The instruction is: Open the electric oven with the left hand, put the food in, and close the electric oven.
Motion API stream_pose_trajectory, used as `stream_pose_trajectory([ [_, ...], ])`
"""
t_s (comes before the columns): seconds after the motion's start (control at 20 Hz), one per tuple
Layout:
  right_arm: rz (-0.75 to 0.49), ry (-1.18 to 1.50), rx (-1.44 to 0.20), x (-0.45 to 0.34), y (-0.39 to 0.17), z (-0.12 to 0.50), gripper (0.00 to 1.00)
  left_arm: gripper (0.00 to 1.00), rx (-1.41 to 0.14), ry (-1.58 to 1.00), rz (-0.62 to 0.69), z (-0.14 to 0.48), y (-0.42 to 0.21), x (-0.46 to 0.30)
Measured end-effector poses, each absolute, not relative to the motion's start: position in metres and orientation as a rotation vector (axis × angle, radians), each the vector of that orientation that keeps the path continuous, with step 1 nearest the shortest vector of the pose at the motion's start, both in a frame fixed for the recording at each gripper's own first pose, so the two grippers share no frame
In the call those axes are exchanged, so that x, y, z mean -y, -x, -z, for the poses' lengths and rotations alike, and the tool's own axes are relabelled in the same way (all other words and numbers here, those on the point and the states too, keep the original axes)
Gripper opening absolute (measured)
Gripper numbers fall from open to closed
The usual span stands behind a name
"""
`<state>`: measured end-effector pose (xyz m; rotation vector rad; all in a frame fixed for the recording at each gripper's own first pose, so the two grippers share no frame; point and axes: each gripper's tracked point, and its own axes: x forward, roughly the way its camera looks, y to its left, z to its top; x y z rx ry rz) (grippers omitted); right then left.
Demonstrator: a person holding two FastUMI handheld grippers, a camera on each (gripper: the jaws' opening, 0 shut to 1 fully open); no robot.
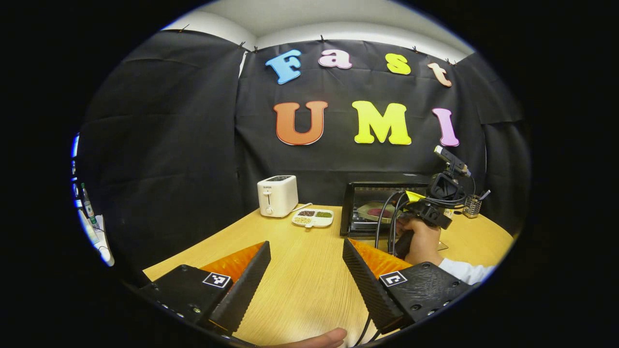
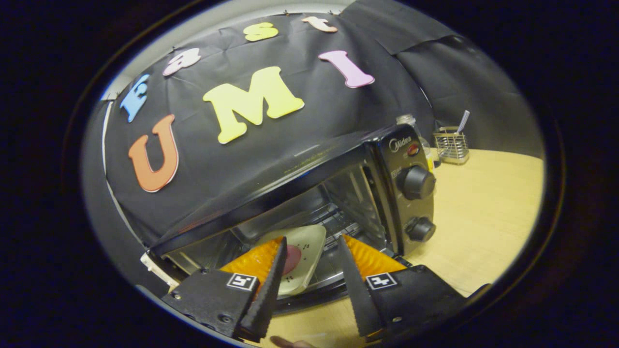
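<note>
Showing one oven (image 2: 309,193), one plate (image 2: 304,256), two knobs (image 2: 416,182)

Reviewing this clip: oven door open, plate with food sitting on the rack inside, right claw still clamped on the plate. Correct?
Not quite. In the right gripper view the right claw is open, fingers apart, not touching the plate. The plate does rest inside the open oven.

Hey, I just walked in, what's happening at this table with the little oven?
A person is working with two handheld grippers at a wooden table. The black electric oven stands open, and a pale square plate carrying a round reddish piece of food already sits on its rack. The right gripper, jaws open and empty, hovers just in front of the oven's mouth. The left gripper, also open, hangs over the table farther from the oven. The oven has yet to be closed.
</note>
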<state>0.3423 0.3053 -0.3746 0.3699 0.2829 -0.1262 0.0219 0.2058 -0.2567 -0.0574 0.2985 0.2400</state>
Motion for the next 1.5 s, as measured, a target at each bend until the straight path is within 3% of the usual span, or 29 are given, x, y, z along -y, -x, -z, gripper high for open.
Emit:
stream_pose_trajectory([
  [0.1,0.11,-0.334,-0.276,-0.303,-0.325,0.37,0.82,0.95,-0.304,0.061,-0.254,0.253,-0.021,-0.207],
  [0.2,0.107,-0.292,-0.272,-0.295,-0.307,0.366,0.91,0.96,-0.312,0.06,-0.25,0.25,-0.019,-0.203],
  [0.75,-0.062,-0.205,-0.273,-0.245,-0.201,0.313,0.92,0.96,-0.411,0.068,-0.266,0.277,-0.04,-0.195],
  [0.9,-0.108,-0.195,-0.245,-0.226,-0.18,0.278,0.95,0.96,-0.436,0.067,-0.222,0.29,-0.053,-0.171],
  [1.15,-0.134,-0.097,-0.139,-0.178,-0.155,0.205,0.91,0.96,-0.516,0.091,-0.121,0.33,-0.076,-0.123],
  [1.5,-0.06,0.014,-0.026,-0.119,-0.141,0.158,0.94,0.96,-0.646,0.106,0.027,0.383,-0.096,-0.052],
])
